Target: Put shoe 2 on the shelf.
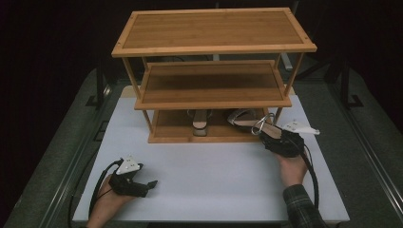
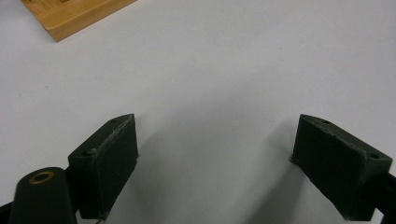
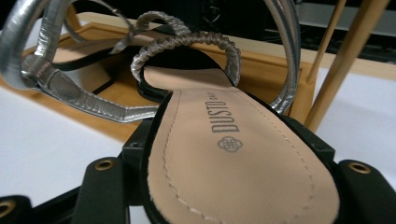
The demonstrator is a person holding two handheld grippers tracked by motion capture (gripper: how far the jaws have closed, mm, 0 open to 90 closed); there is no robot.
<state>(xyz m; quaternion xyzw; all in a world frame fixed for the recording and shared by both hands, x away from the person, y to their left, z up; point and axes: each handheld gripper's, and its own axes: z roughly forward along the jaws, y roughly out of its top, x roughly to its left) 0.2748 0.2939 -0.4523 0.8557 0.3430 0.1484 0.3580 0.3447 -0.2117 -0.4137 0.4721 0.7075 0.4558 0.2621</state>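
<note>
A three-tier bamboo shoe rack [image 1: 214, 45] stands at the back of the white table [image 1: 214, 175]. My right gripper [image 1: 273, 137] is shut on the heel end of a sandal [image 1: 263, 126] with a tan insole and silver straps. The sandal's toe reaches over the right end of the rack's bottom shelf [image 1: 171, 133]. In the right gripper view the sandal [image 3: 219, 140] lies between the jaws of that gripper [image 3: 233, 154], toe loop pointing at the rack. Another sandal [image 1: 200, 121] rests mid-shelf on the bottom tier. My left gripper [image 1: 151, 184] lies open at the table's near left, its jaws [image 2: 217, 158] wide over bare table.
The rack's top and middle shelves [image 1: 214, 83] are bare. A rack upright [image 3: 345, 60] rises just right of the held sandal. A corner of the rack base [image 2: 70, 14] sits beyond the left gripper. Dark floor and stands surround the table.
</note>
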